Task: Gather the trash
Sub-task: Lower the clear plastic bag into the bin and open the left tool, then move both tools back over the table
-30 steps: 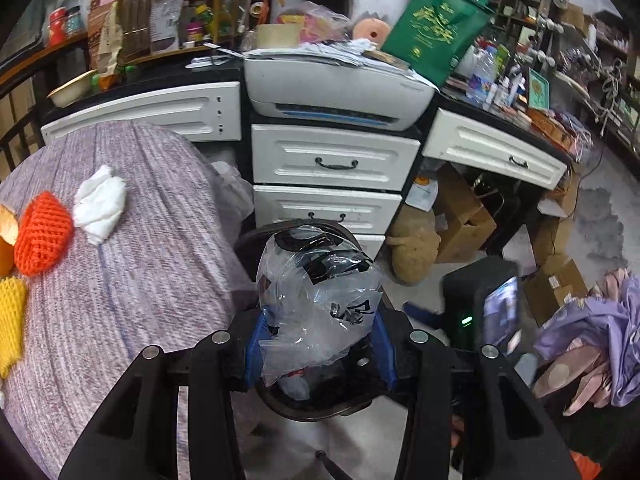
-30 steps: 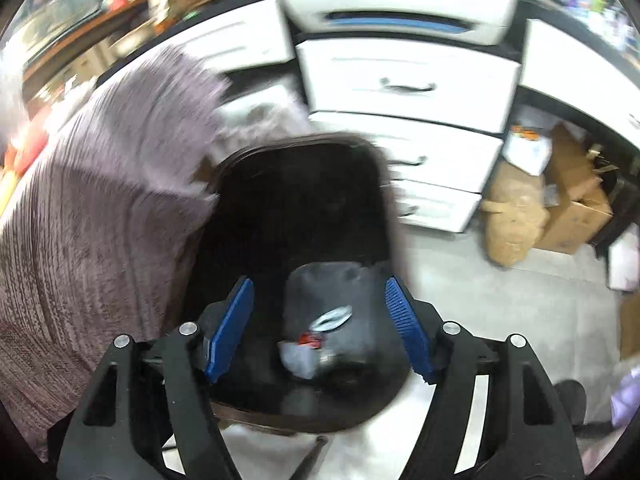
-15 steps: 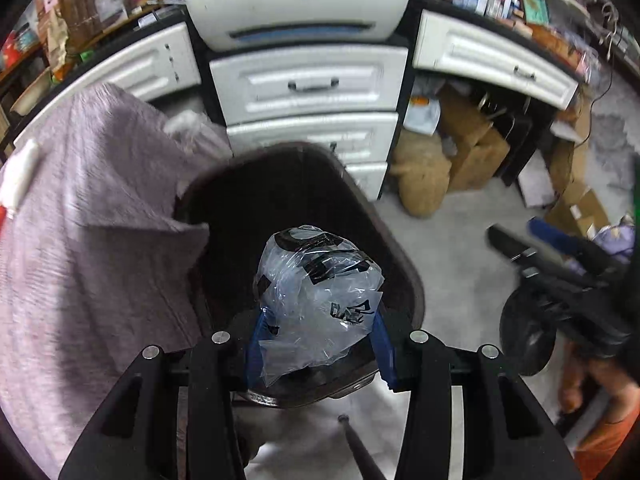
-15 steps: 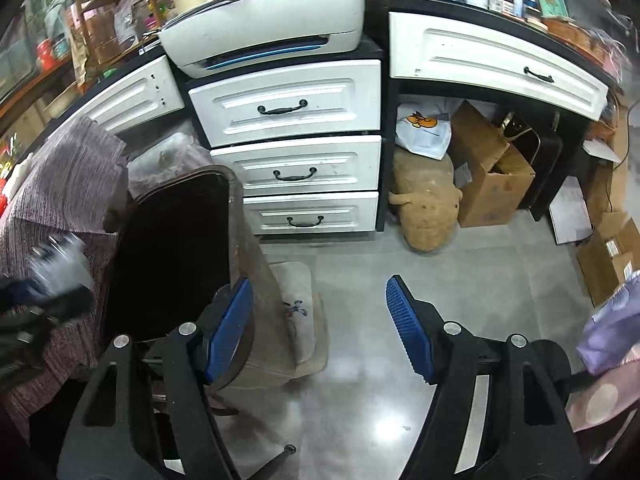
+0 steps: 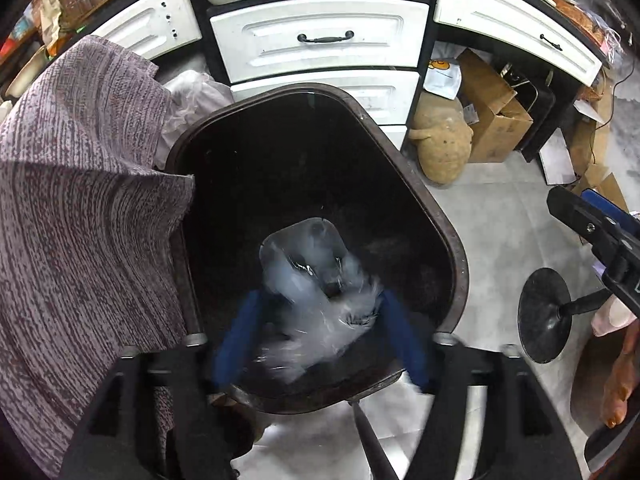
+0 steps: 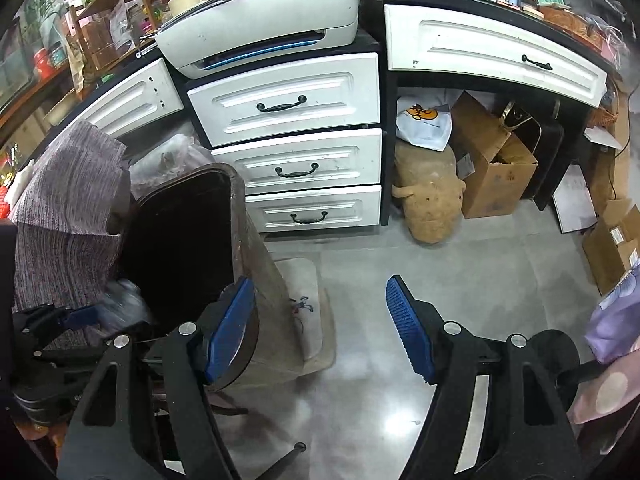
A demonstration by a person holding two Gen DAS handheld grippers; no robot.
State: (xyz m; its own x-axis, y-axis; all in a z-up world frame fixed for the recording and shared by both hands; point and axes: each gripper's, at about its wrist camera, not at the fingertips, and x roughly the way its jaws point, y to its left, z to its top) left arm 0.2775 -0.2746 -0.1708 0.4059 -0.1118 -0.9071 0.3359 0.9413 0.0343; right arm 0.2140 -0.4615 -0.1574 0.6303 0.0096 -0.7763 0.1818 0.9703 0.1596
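Dark bin (image 5: 400, 168), blurred plastic bag (image 5: 320, 296) inside

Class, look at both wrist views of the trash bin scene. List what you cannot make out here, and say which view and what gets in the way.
- Left wrist view: the plastic bag over the bin is motion-blurred, so its contents, and whether the left gripper grips it, are unclear.
- Left wrist view: the bin's bottom is lost in darkness.
- Right wrist view: the bag is small, blurred, partly behind the bin.
- Right wrist view: the tabletop is hidden by the purple cloth.

Blurred clear plastic bag (image 5: 320, 300) over the open dark bin (image 5: 456, 248)
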